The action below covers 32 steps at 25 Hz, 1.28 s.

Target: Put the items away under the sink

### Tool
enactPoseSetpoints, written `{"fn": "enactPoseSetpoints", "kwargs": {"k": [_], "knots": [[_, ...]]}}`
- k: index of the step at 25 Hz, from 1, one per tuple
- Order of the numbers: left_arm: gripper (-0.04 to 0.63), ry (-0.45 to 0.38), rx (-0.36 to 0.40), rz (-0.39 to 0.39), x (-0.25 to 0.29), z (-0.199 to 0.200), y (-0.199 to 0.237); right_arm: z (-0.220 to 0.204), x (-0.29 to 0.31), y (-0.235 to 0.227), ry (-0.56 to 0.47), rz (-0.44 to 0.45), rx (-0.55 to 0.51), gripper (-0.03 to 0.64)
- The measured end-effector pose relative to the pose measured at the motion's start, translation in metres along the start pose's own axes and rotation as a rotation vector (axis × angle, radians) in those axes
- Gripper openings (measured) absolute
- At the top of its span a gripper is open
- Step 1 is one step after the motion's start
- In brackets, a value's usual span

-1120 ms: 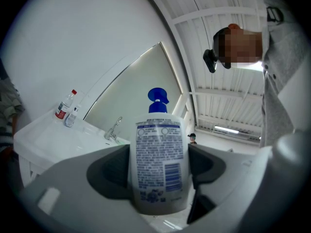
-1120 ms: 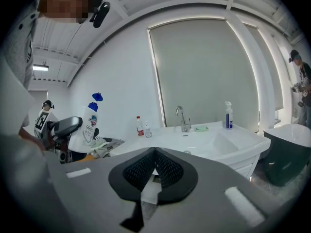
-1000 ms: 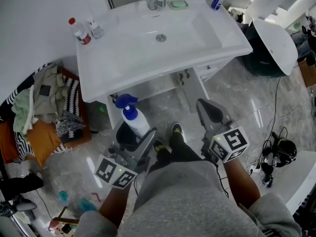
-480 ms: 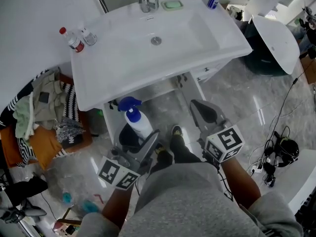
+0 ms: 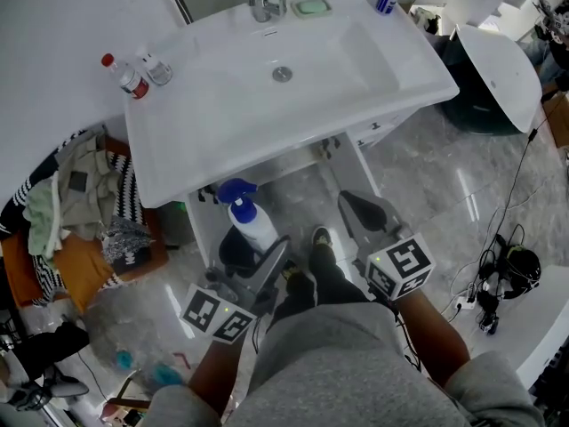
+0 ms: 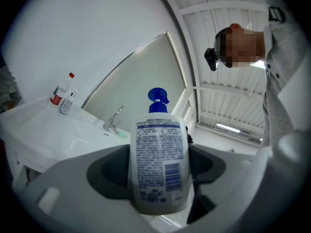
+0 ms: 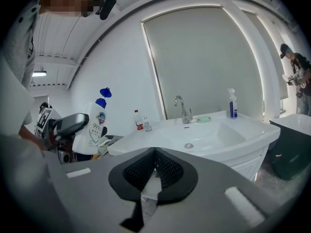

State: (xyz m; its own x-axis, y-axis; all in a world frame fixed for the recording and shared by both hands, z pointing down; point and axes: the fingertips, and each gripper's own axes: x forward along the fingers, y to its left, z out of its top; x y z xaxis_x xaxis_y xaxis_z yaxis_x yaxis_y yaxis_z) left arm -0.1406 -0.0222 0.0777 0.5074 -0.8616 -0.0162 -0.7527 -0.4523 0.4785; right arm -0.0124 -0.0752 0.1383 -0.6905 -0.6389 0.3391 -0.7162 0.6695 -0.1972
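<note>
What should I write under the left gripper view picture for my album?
The left gripper holds a blue-topped white bottle, with the white sink behind it.

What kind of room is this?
Probably a bathroom: a white sink with a tap and soap dish, and a heap of laundry beside it.
</note>
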Motion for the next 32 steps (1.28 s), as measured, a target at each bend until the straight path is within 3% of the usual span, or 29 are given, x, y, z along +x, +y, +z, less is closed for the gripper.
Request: {"fn": "enactPoseSetpoints", "kwargs": {"k": [9, 16, 21, 32], "knots": [[0.350, 0.026, 0.013, 0.023, -0.002, -0.016, 0.014, -0.017, 0.010, 0.005, 0.014, -0.032, 0.022, 0.000], [0.350, 0.067, 0.044, 0.022, 0.016, -0.048, 0.010, -0.032, 0.020, 0.001, 0.029, 0.018, 0.028, 0.000], [0.350, 0.098, 0.059, 0.050, 0.036, -0.094, 0.018, -0.077, 0.034, -0.011, 0.086, 0.057, 0.034, 0.000], [0.350, 0.162, 0.074, 0.118, 0.064, -0.219, 0.090, -0.195, 0.100, -0.037, 0.114, 0.054, 0.097, 0.000]]}}
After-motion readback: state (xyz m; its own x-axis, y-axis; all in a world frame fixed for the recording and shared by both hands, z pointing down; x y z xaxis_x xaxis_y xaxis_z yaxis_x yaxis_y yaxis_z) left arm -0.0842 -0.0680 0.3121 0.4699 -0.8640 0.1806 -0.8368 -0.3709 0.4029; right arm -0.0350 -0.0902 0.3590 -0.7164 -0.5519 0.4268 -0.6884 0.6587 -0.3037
